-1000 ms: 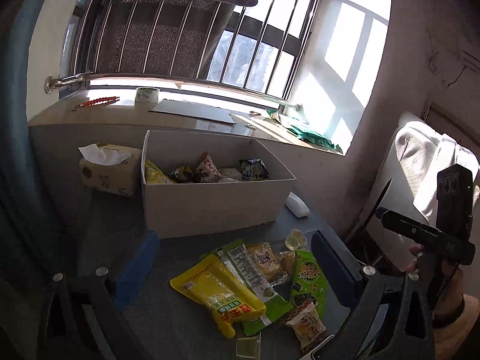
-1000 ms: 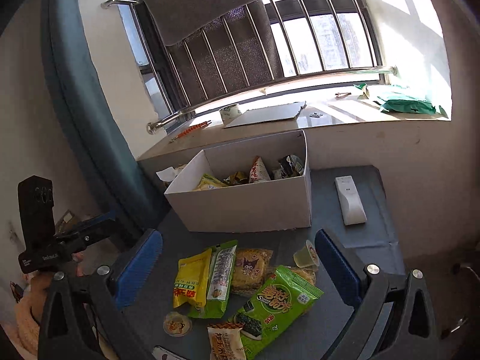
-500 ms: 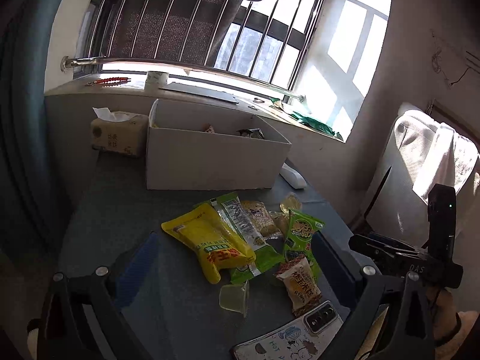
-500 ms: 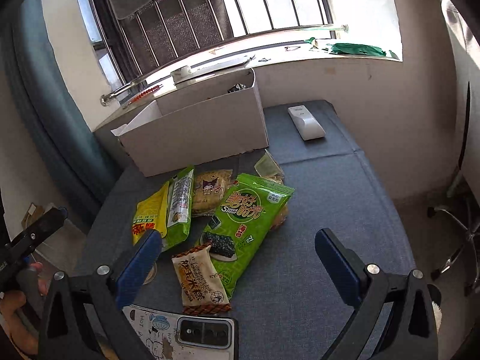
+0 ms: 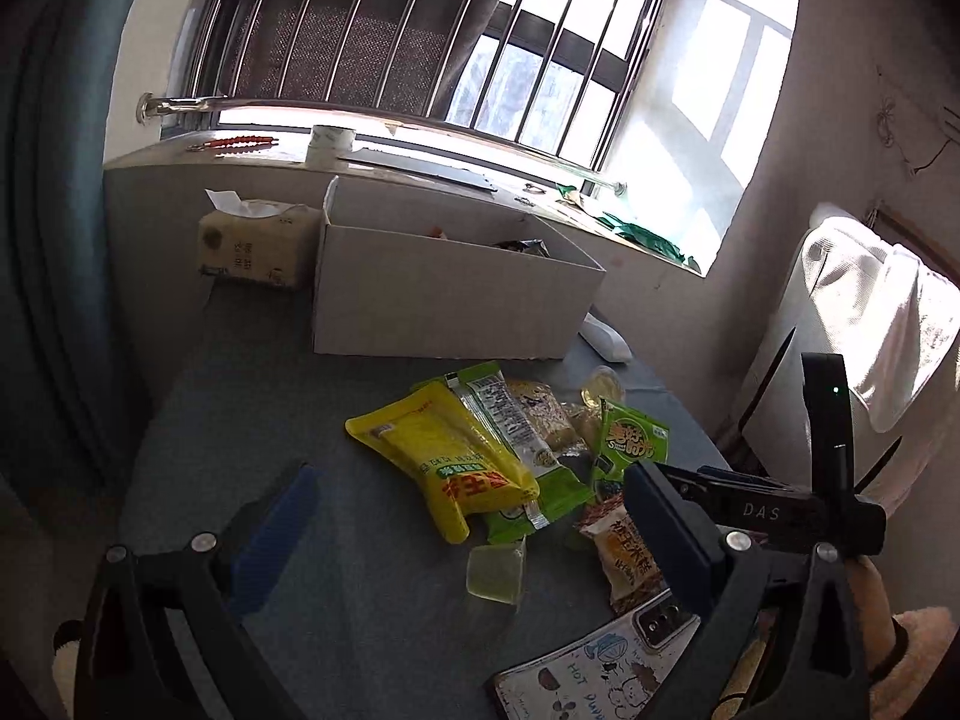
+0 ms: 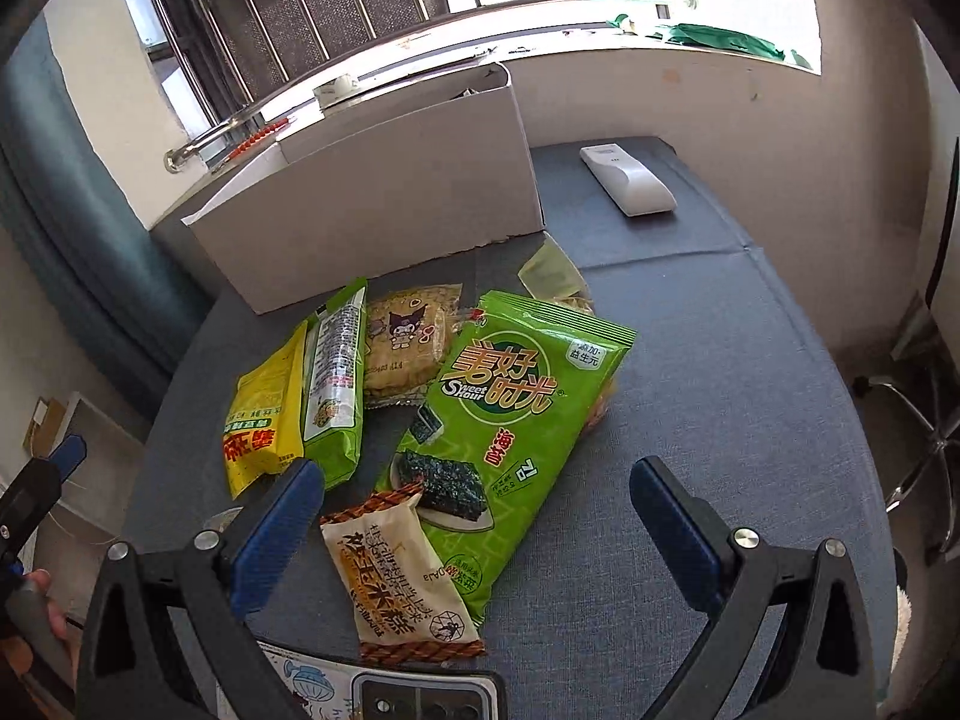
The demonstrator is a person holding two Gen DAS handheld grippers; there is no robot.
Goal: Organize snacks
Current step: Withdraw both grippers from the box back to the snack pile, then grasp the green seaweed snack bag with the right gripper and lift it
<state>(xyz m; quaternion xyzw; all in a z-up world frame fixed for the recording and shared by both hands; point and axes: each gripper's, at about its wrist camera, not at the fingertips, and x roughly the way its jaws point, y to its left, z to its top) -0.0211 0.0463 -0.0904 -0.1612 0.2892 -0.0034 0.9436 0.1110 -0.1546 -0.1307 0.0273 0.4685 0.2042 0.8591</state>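
Note:
Loose snacks lie on the grey table: a yellow packet [image 5: 447, 465] [image 6: 258, 420], a narrow green packet [image 6: 336, 390], a biscuit pack [image 6: 405, 348], a big green seaweed bag [image 6: 510, 420] and a small white rice-cake pack [image 6: 396, 576]. A clear jelly cup [image 5: 495, 570] sits in front of them. A white cardboard box [image 5: 444, 294] [image 6: 390, 180] with snacks inside stands behind. My left gripper [image 5: 474, 534] is open above the jelly cup. My right gripper [image 6: 474, 516] is open and empty above the rice-cake pack and seaweed bag.
A phone in a cartoon case [image 5: 600, 660] lies at the table's near edge. A white remote [image 6: 627, 180] lies right of the box. A tissue pack [image 5: 258, 246] stands left of the box. A windowsill runs behind. A chair with a white cover [image 5: 870, 330] is at the right.
Both grippers have pulled back and dropped lower toward the loose snacks. The box now looks farther away and the phone has come into view. Both stay open.

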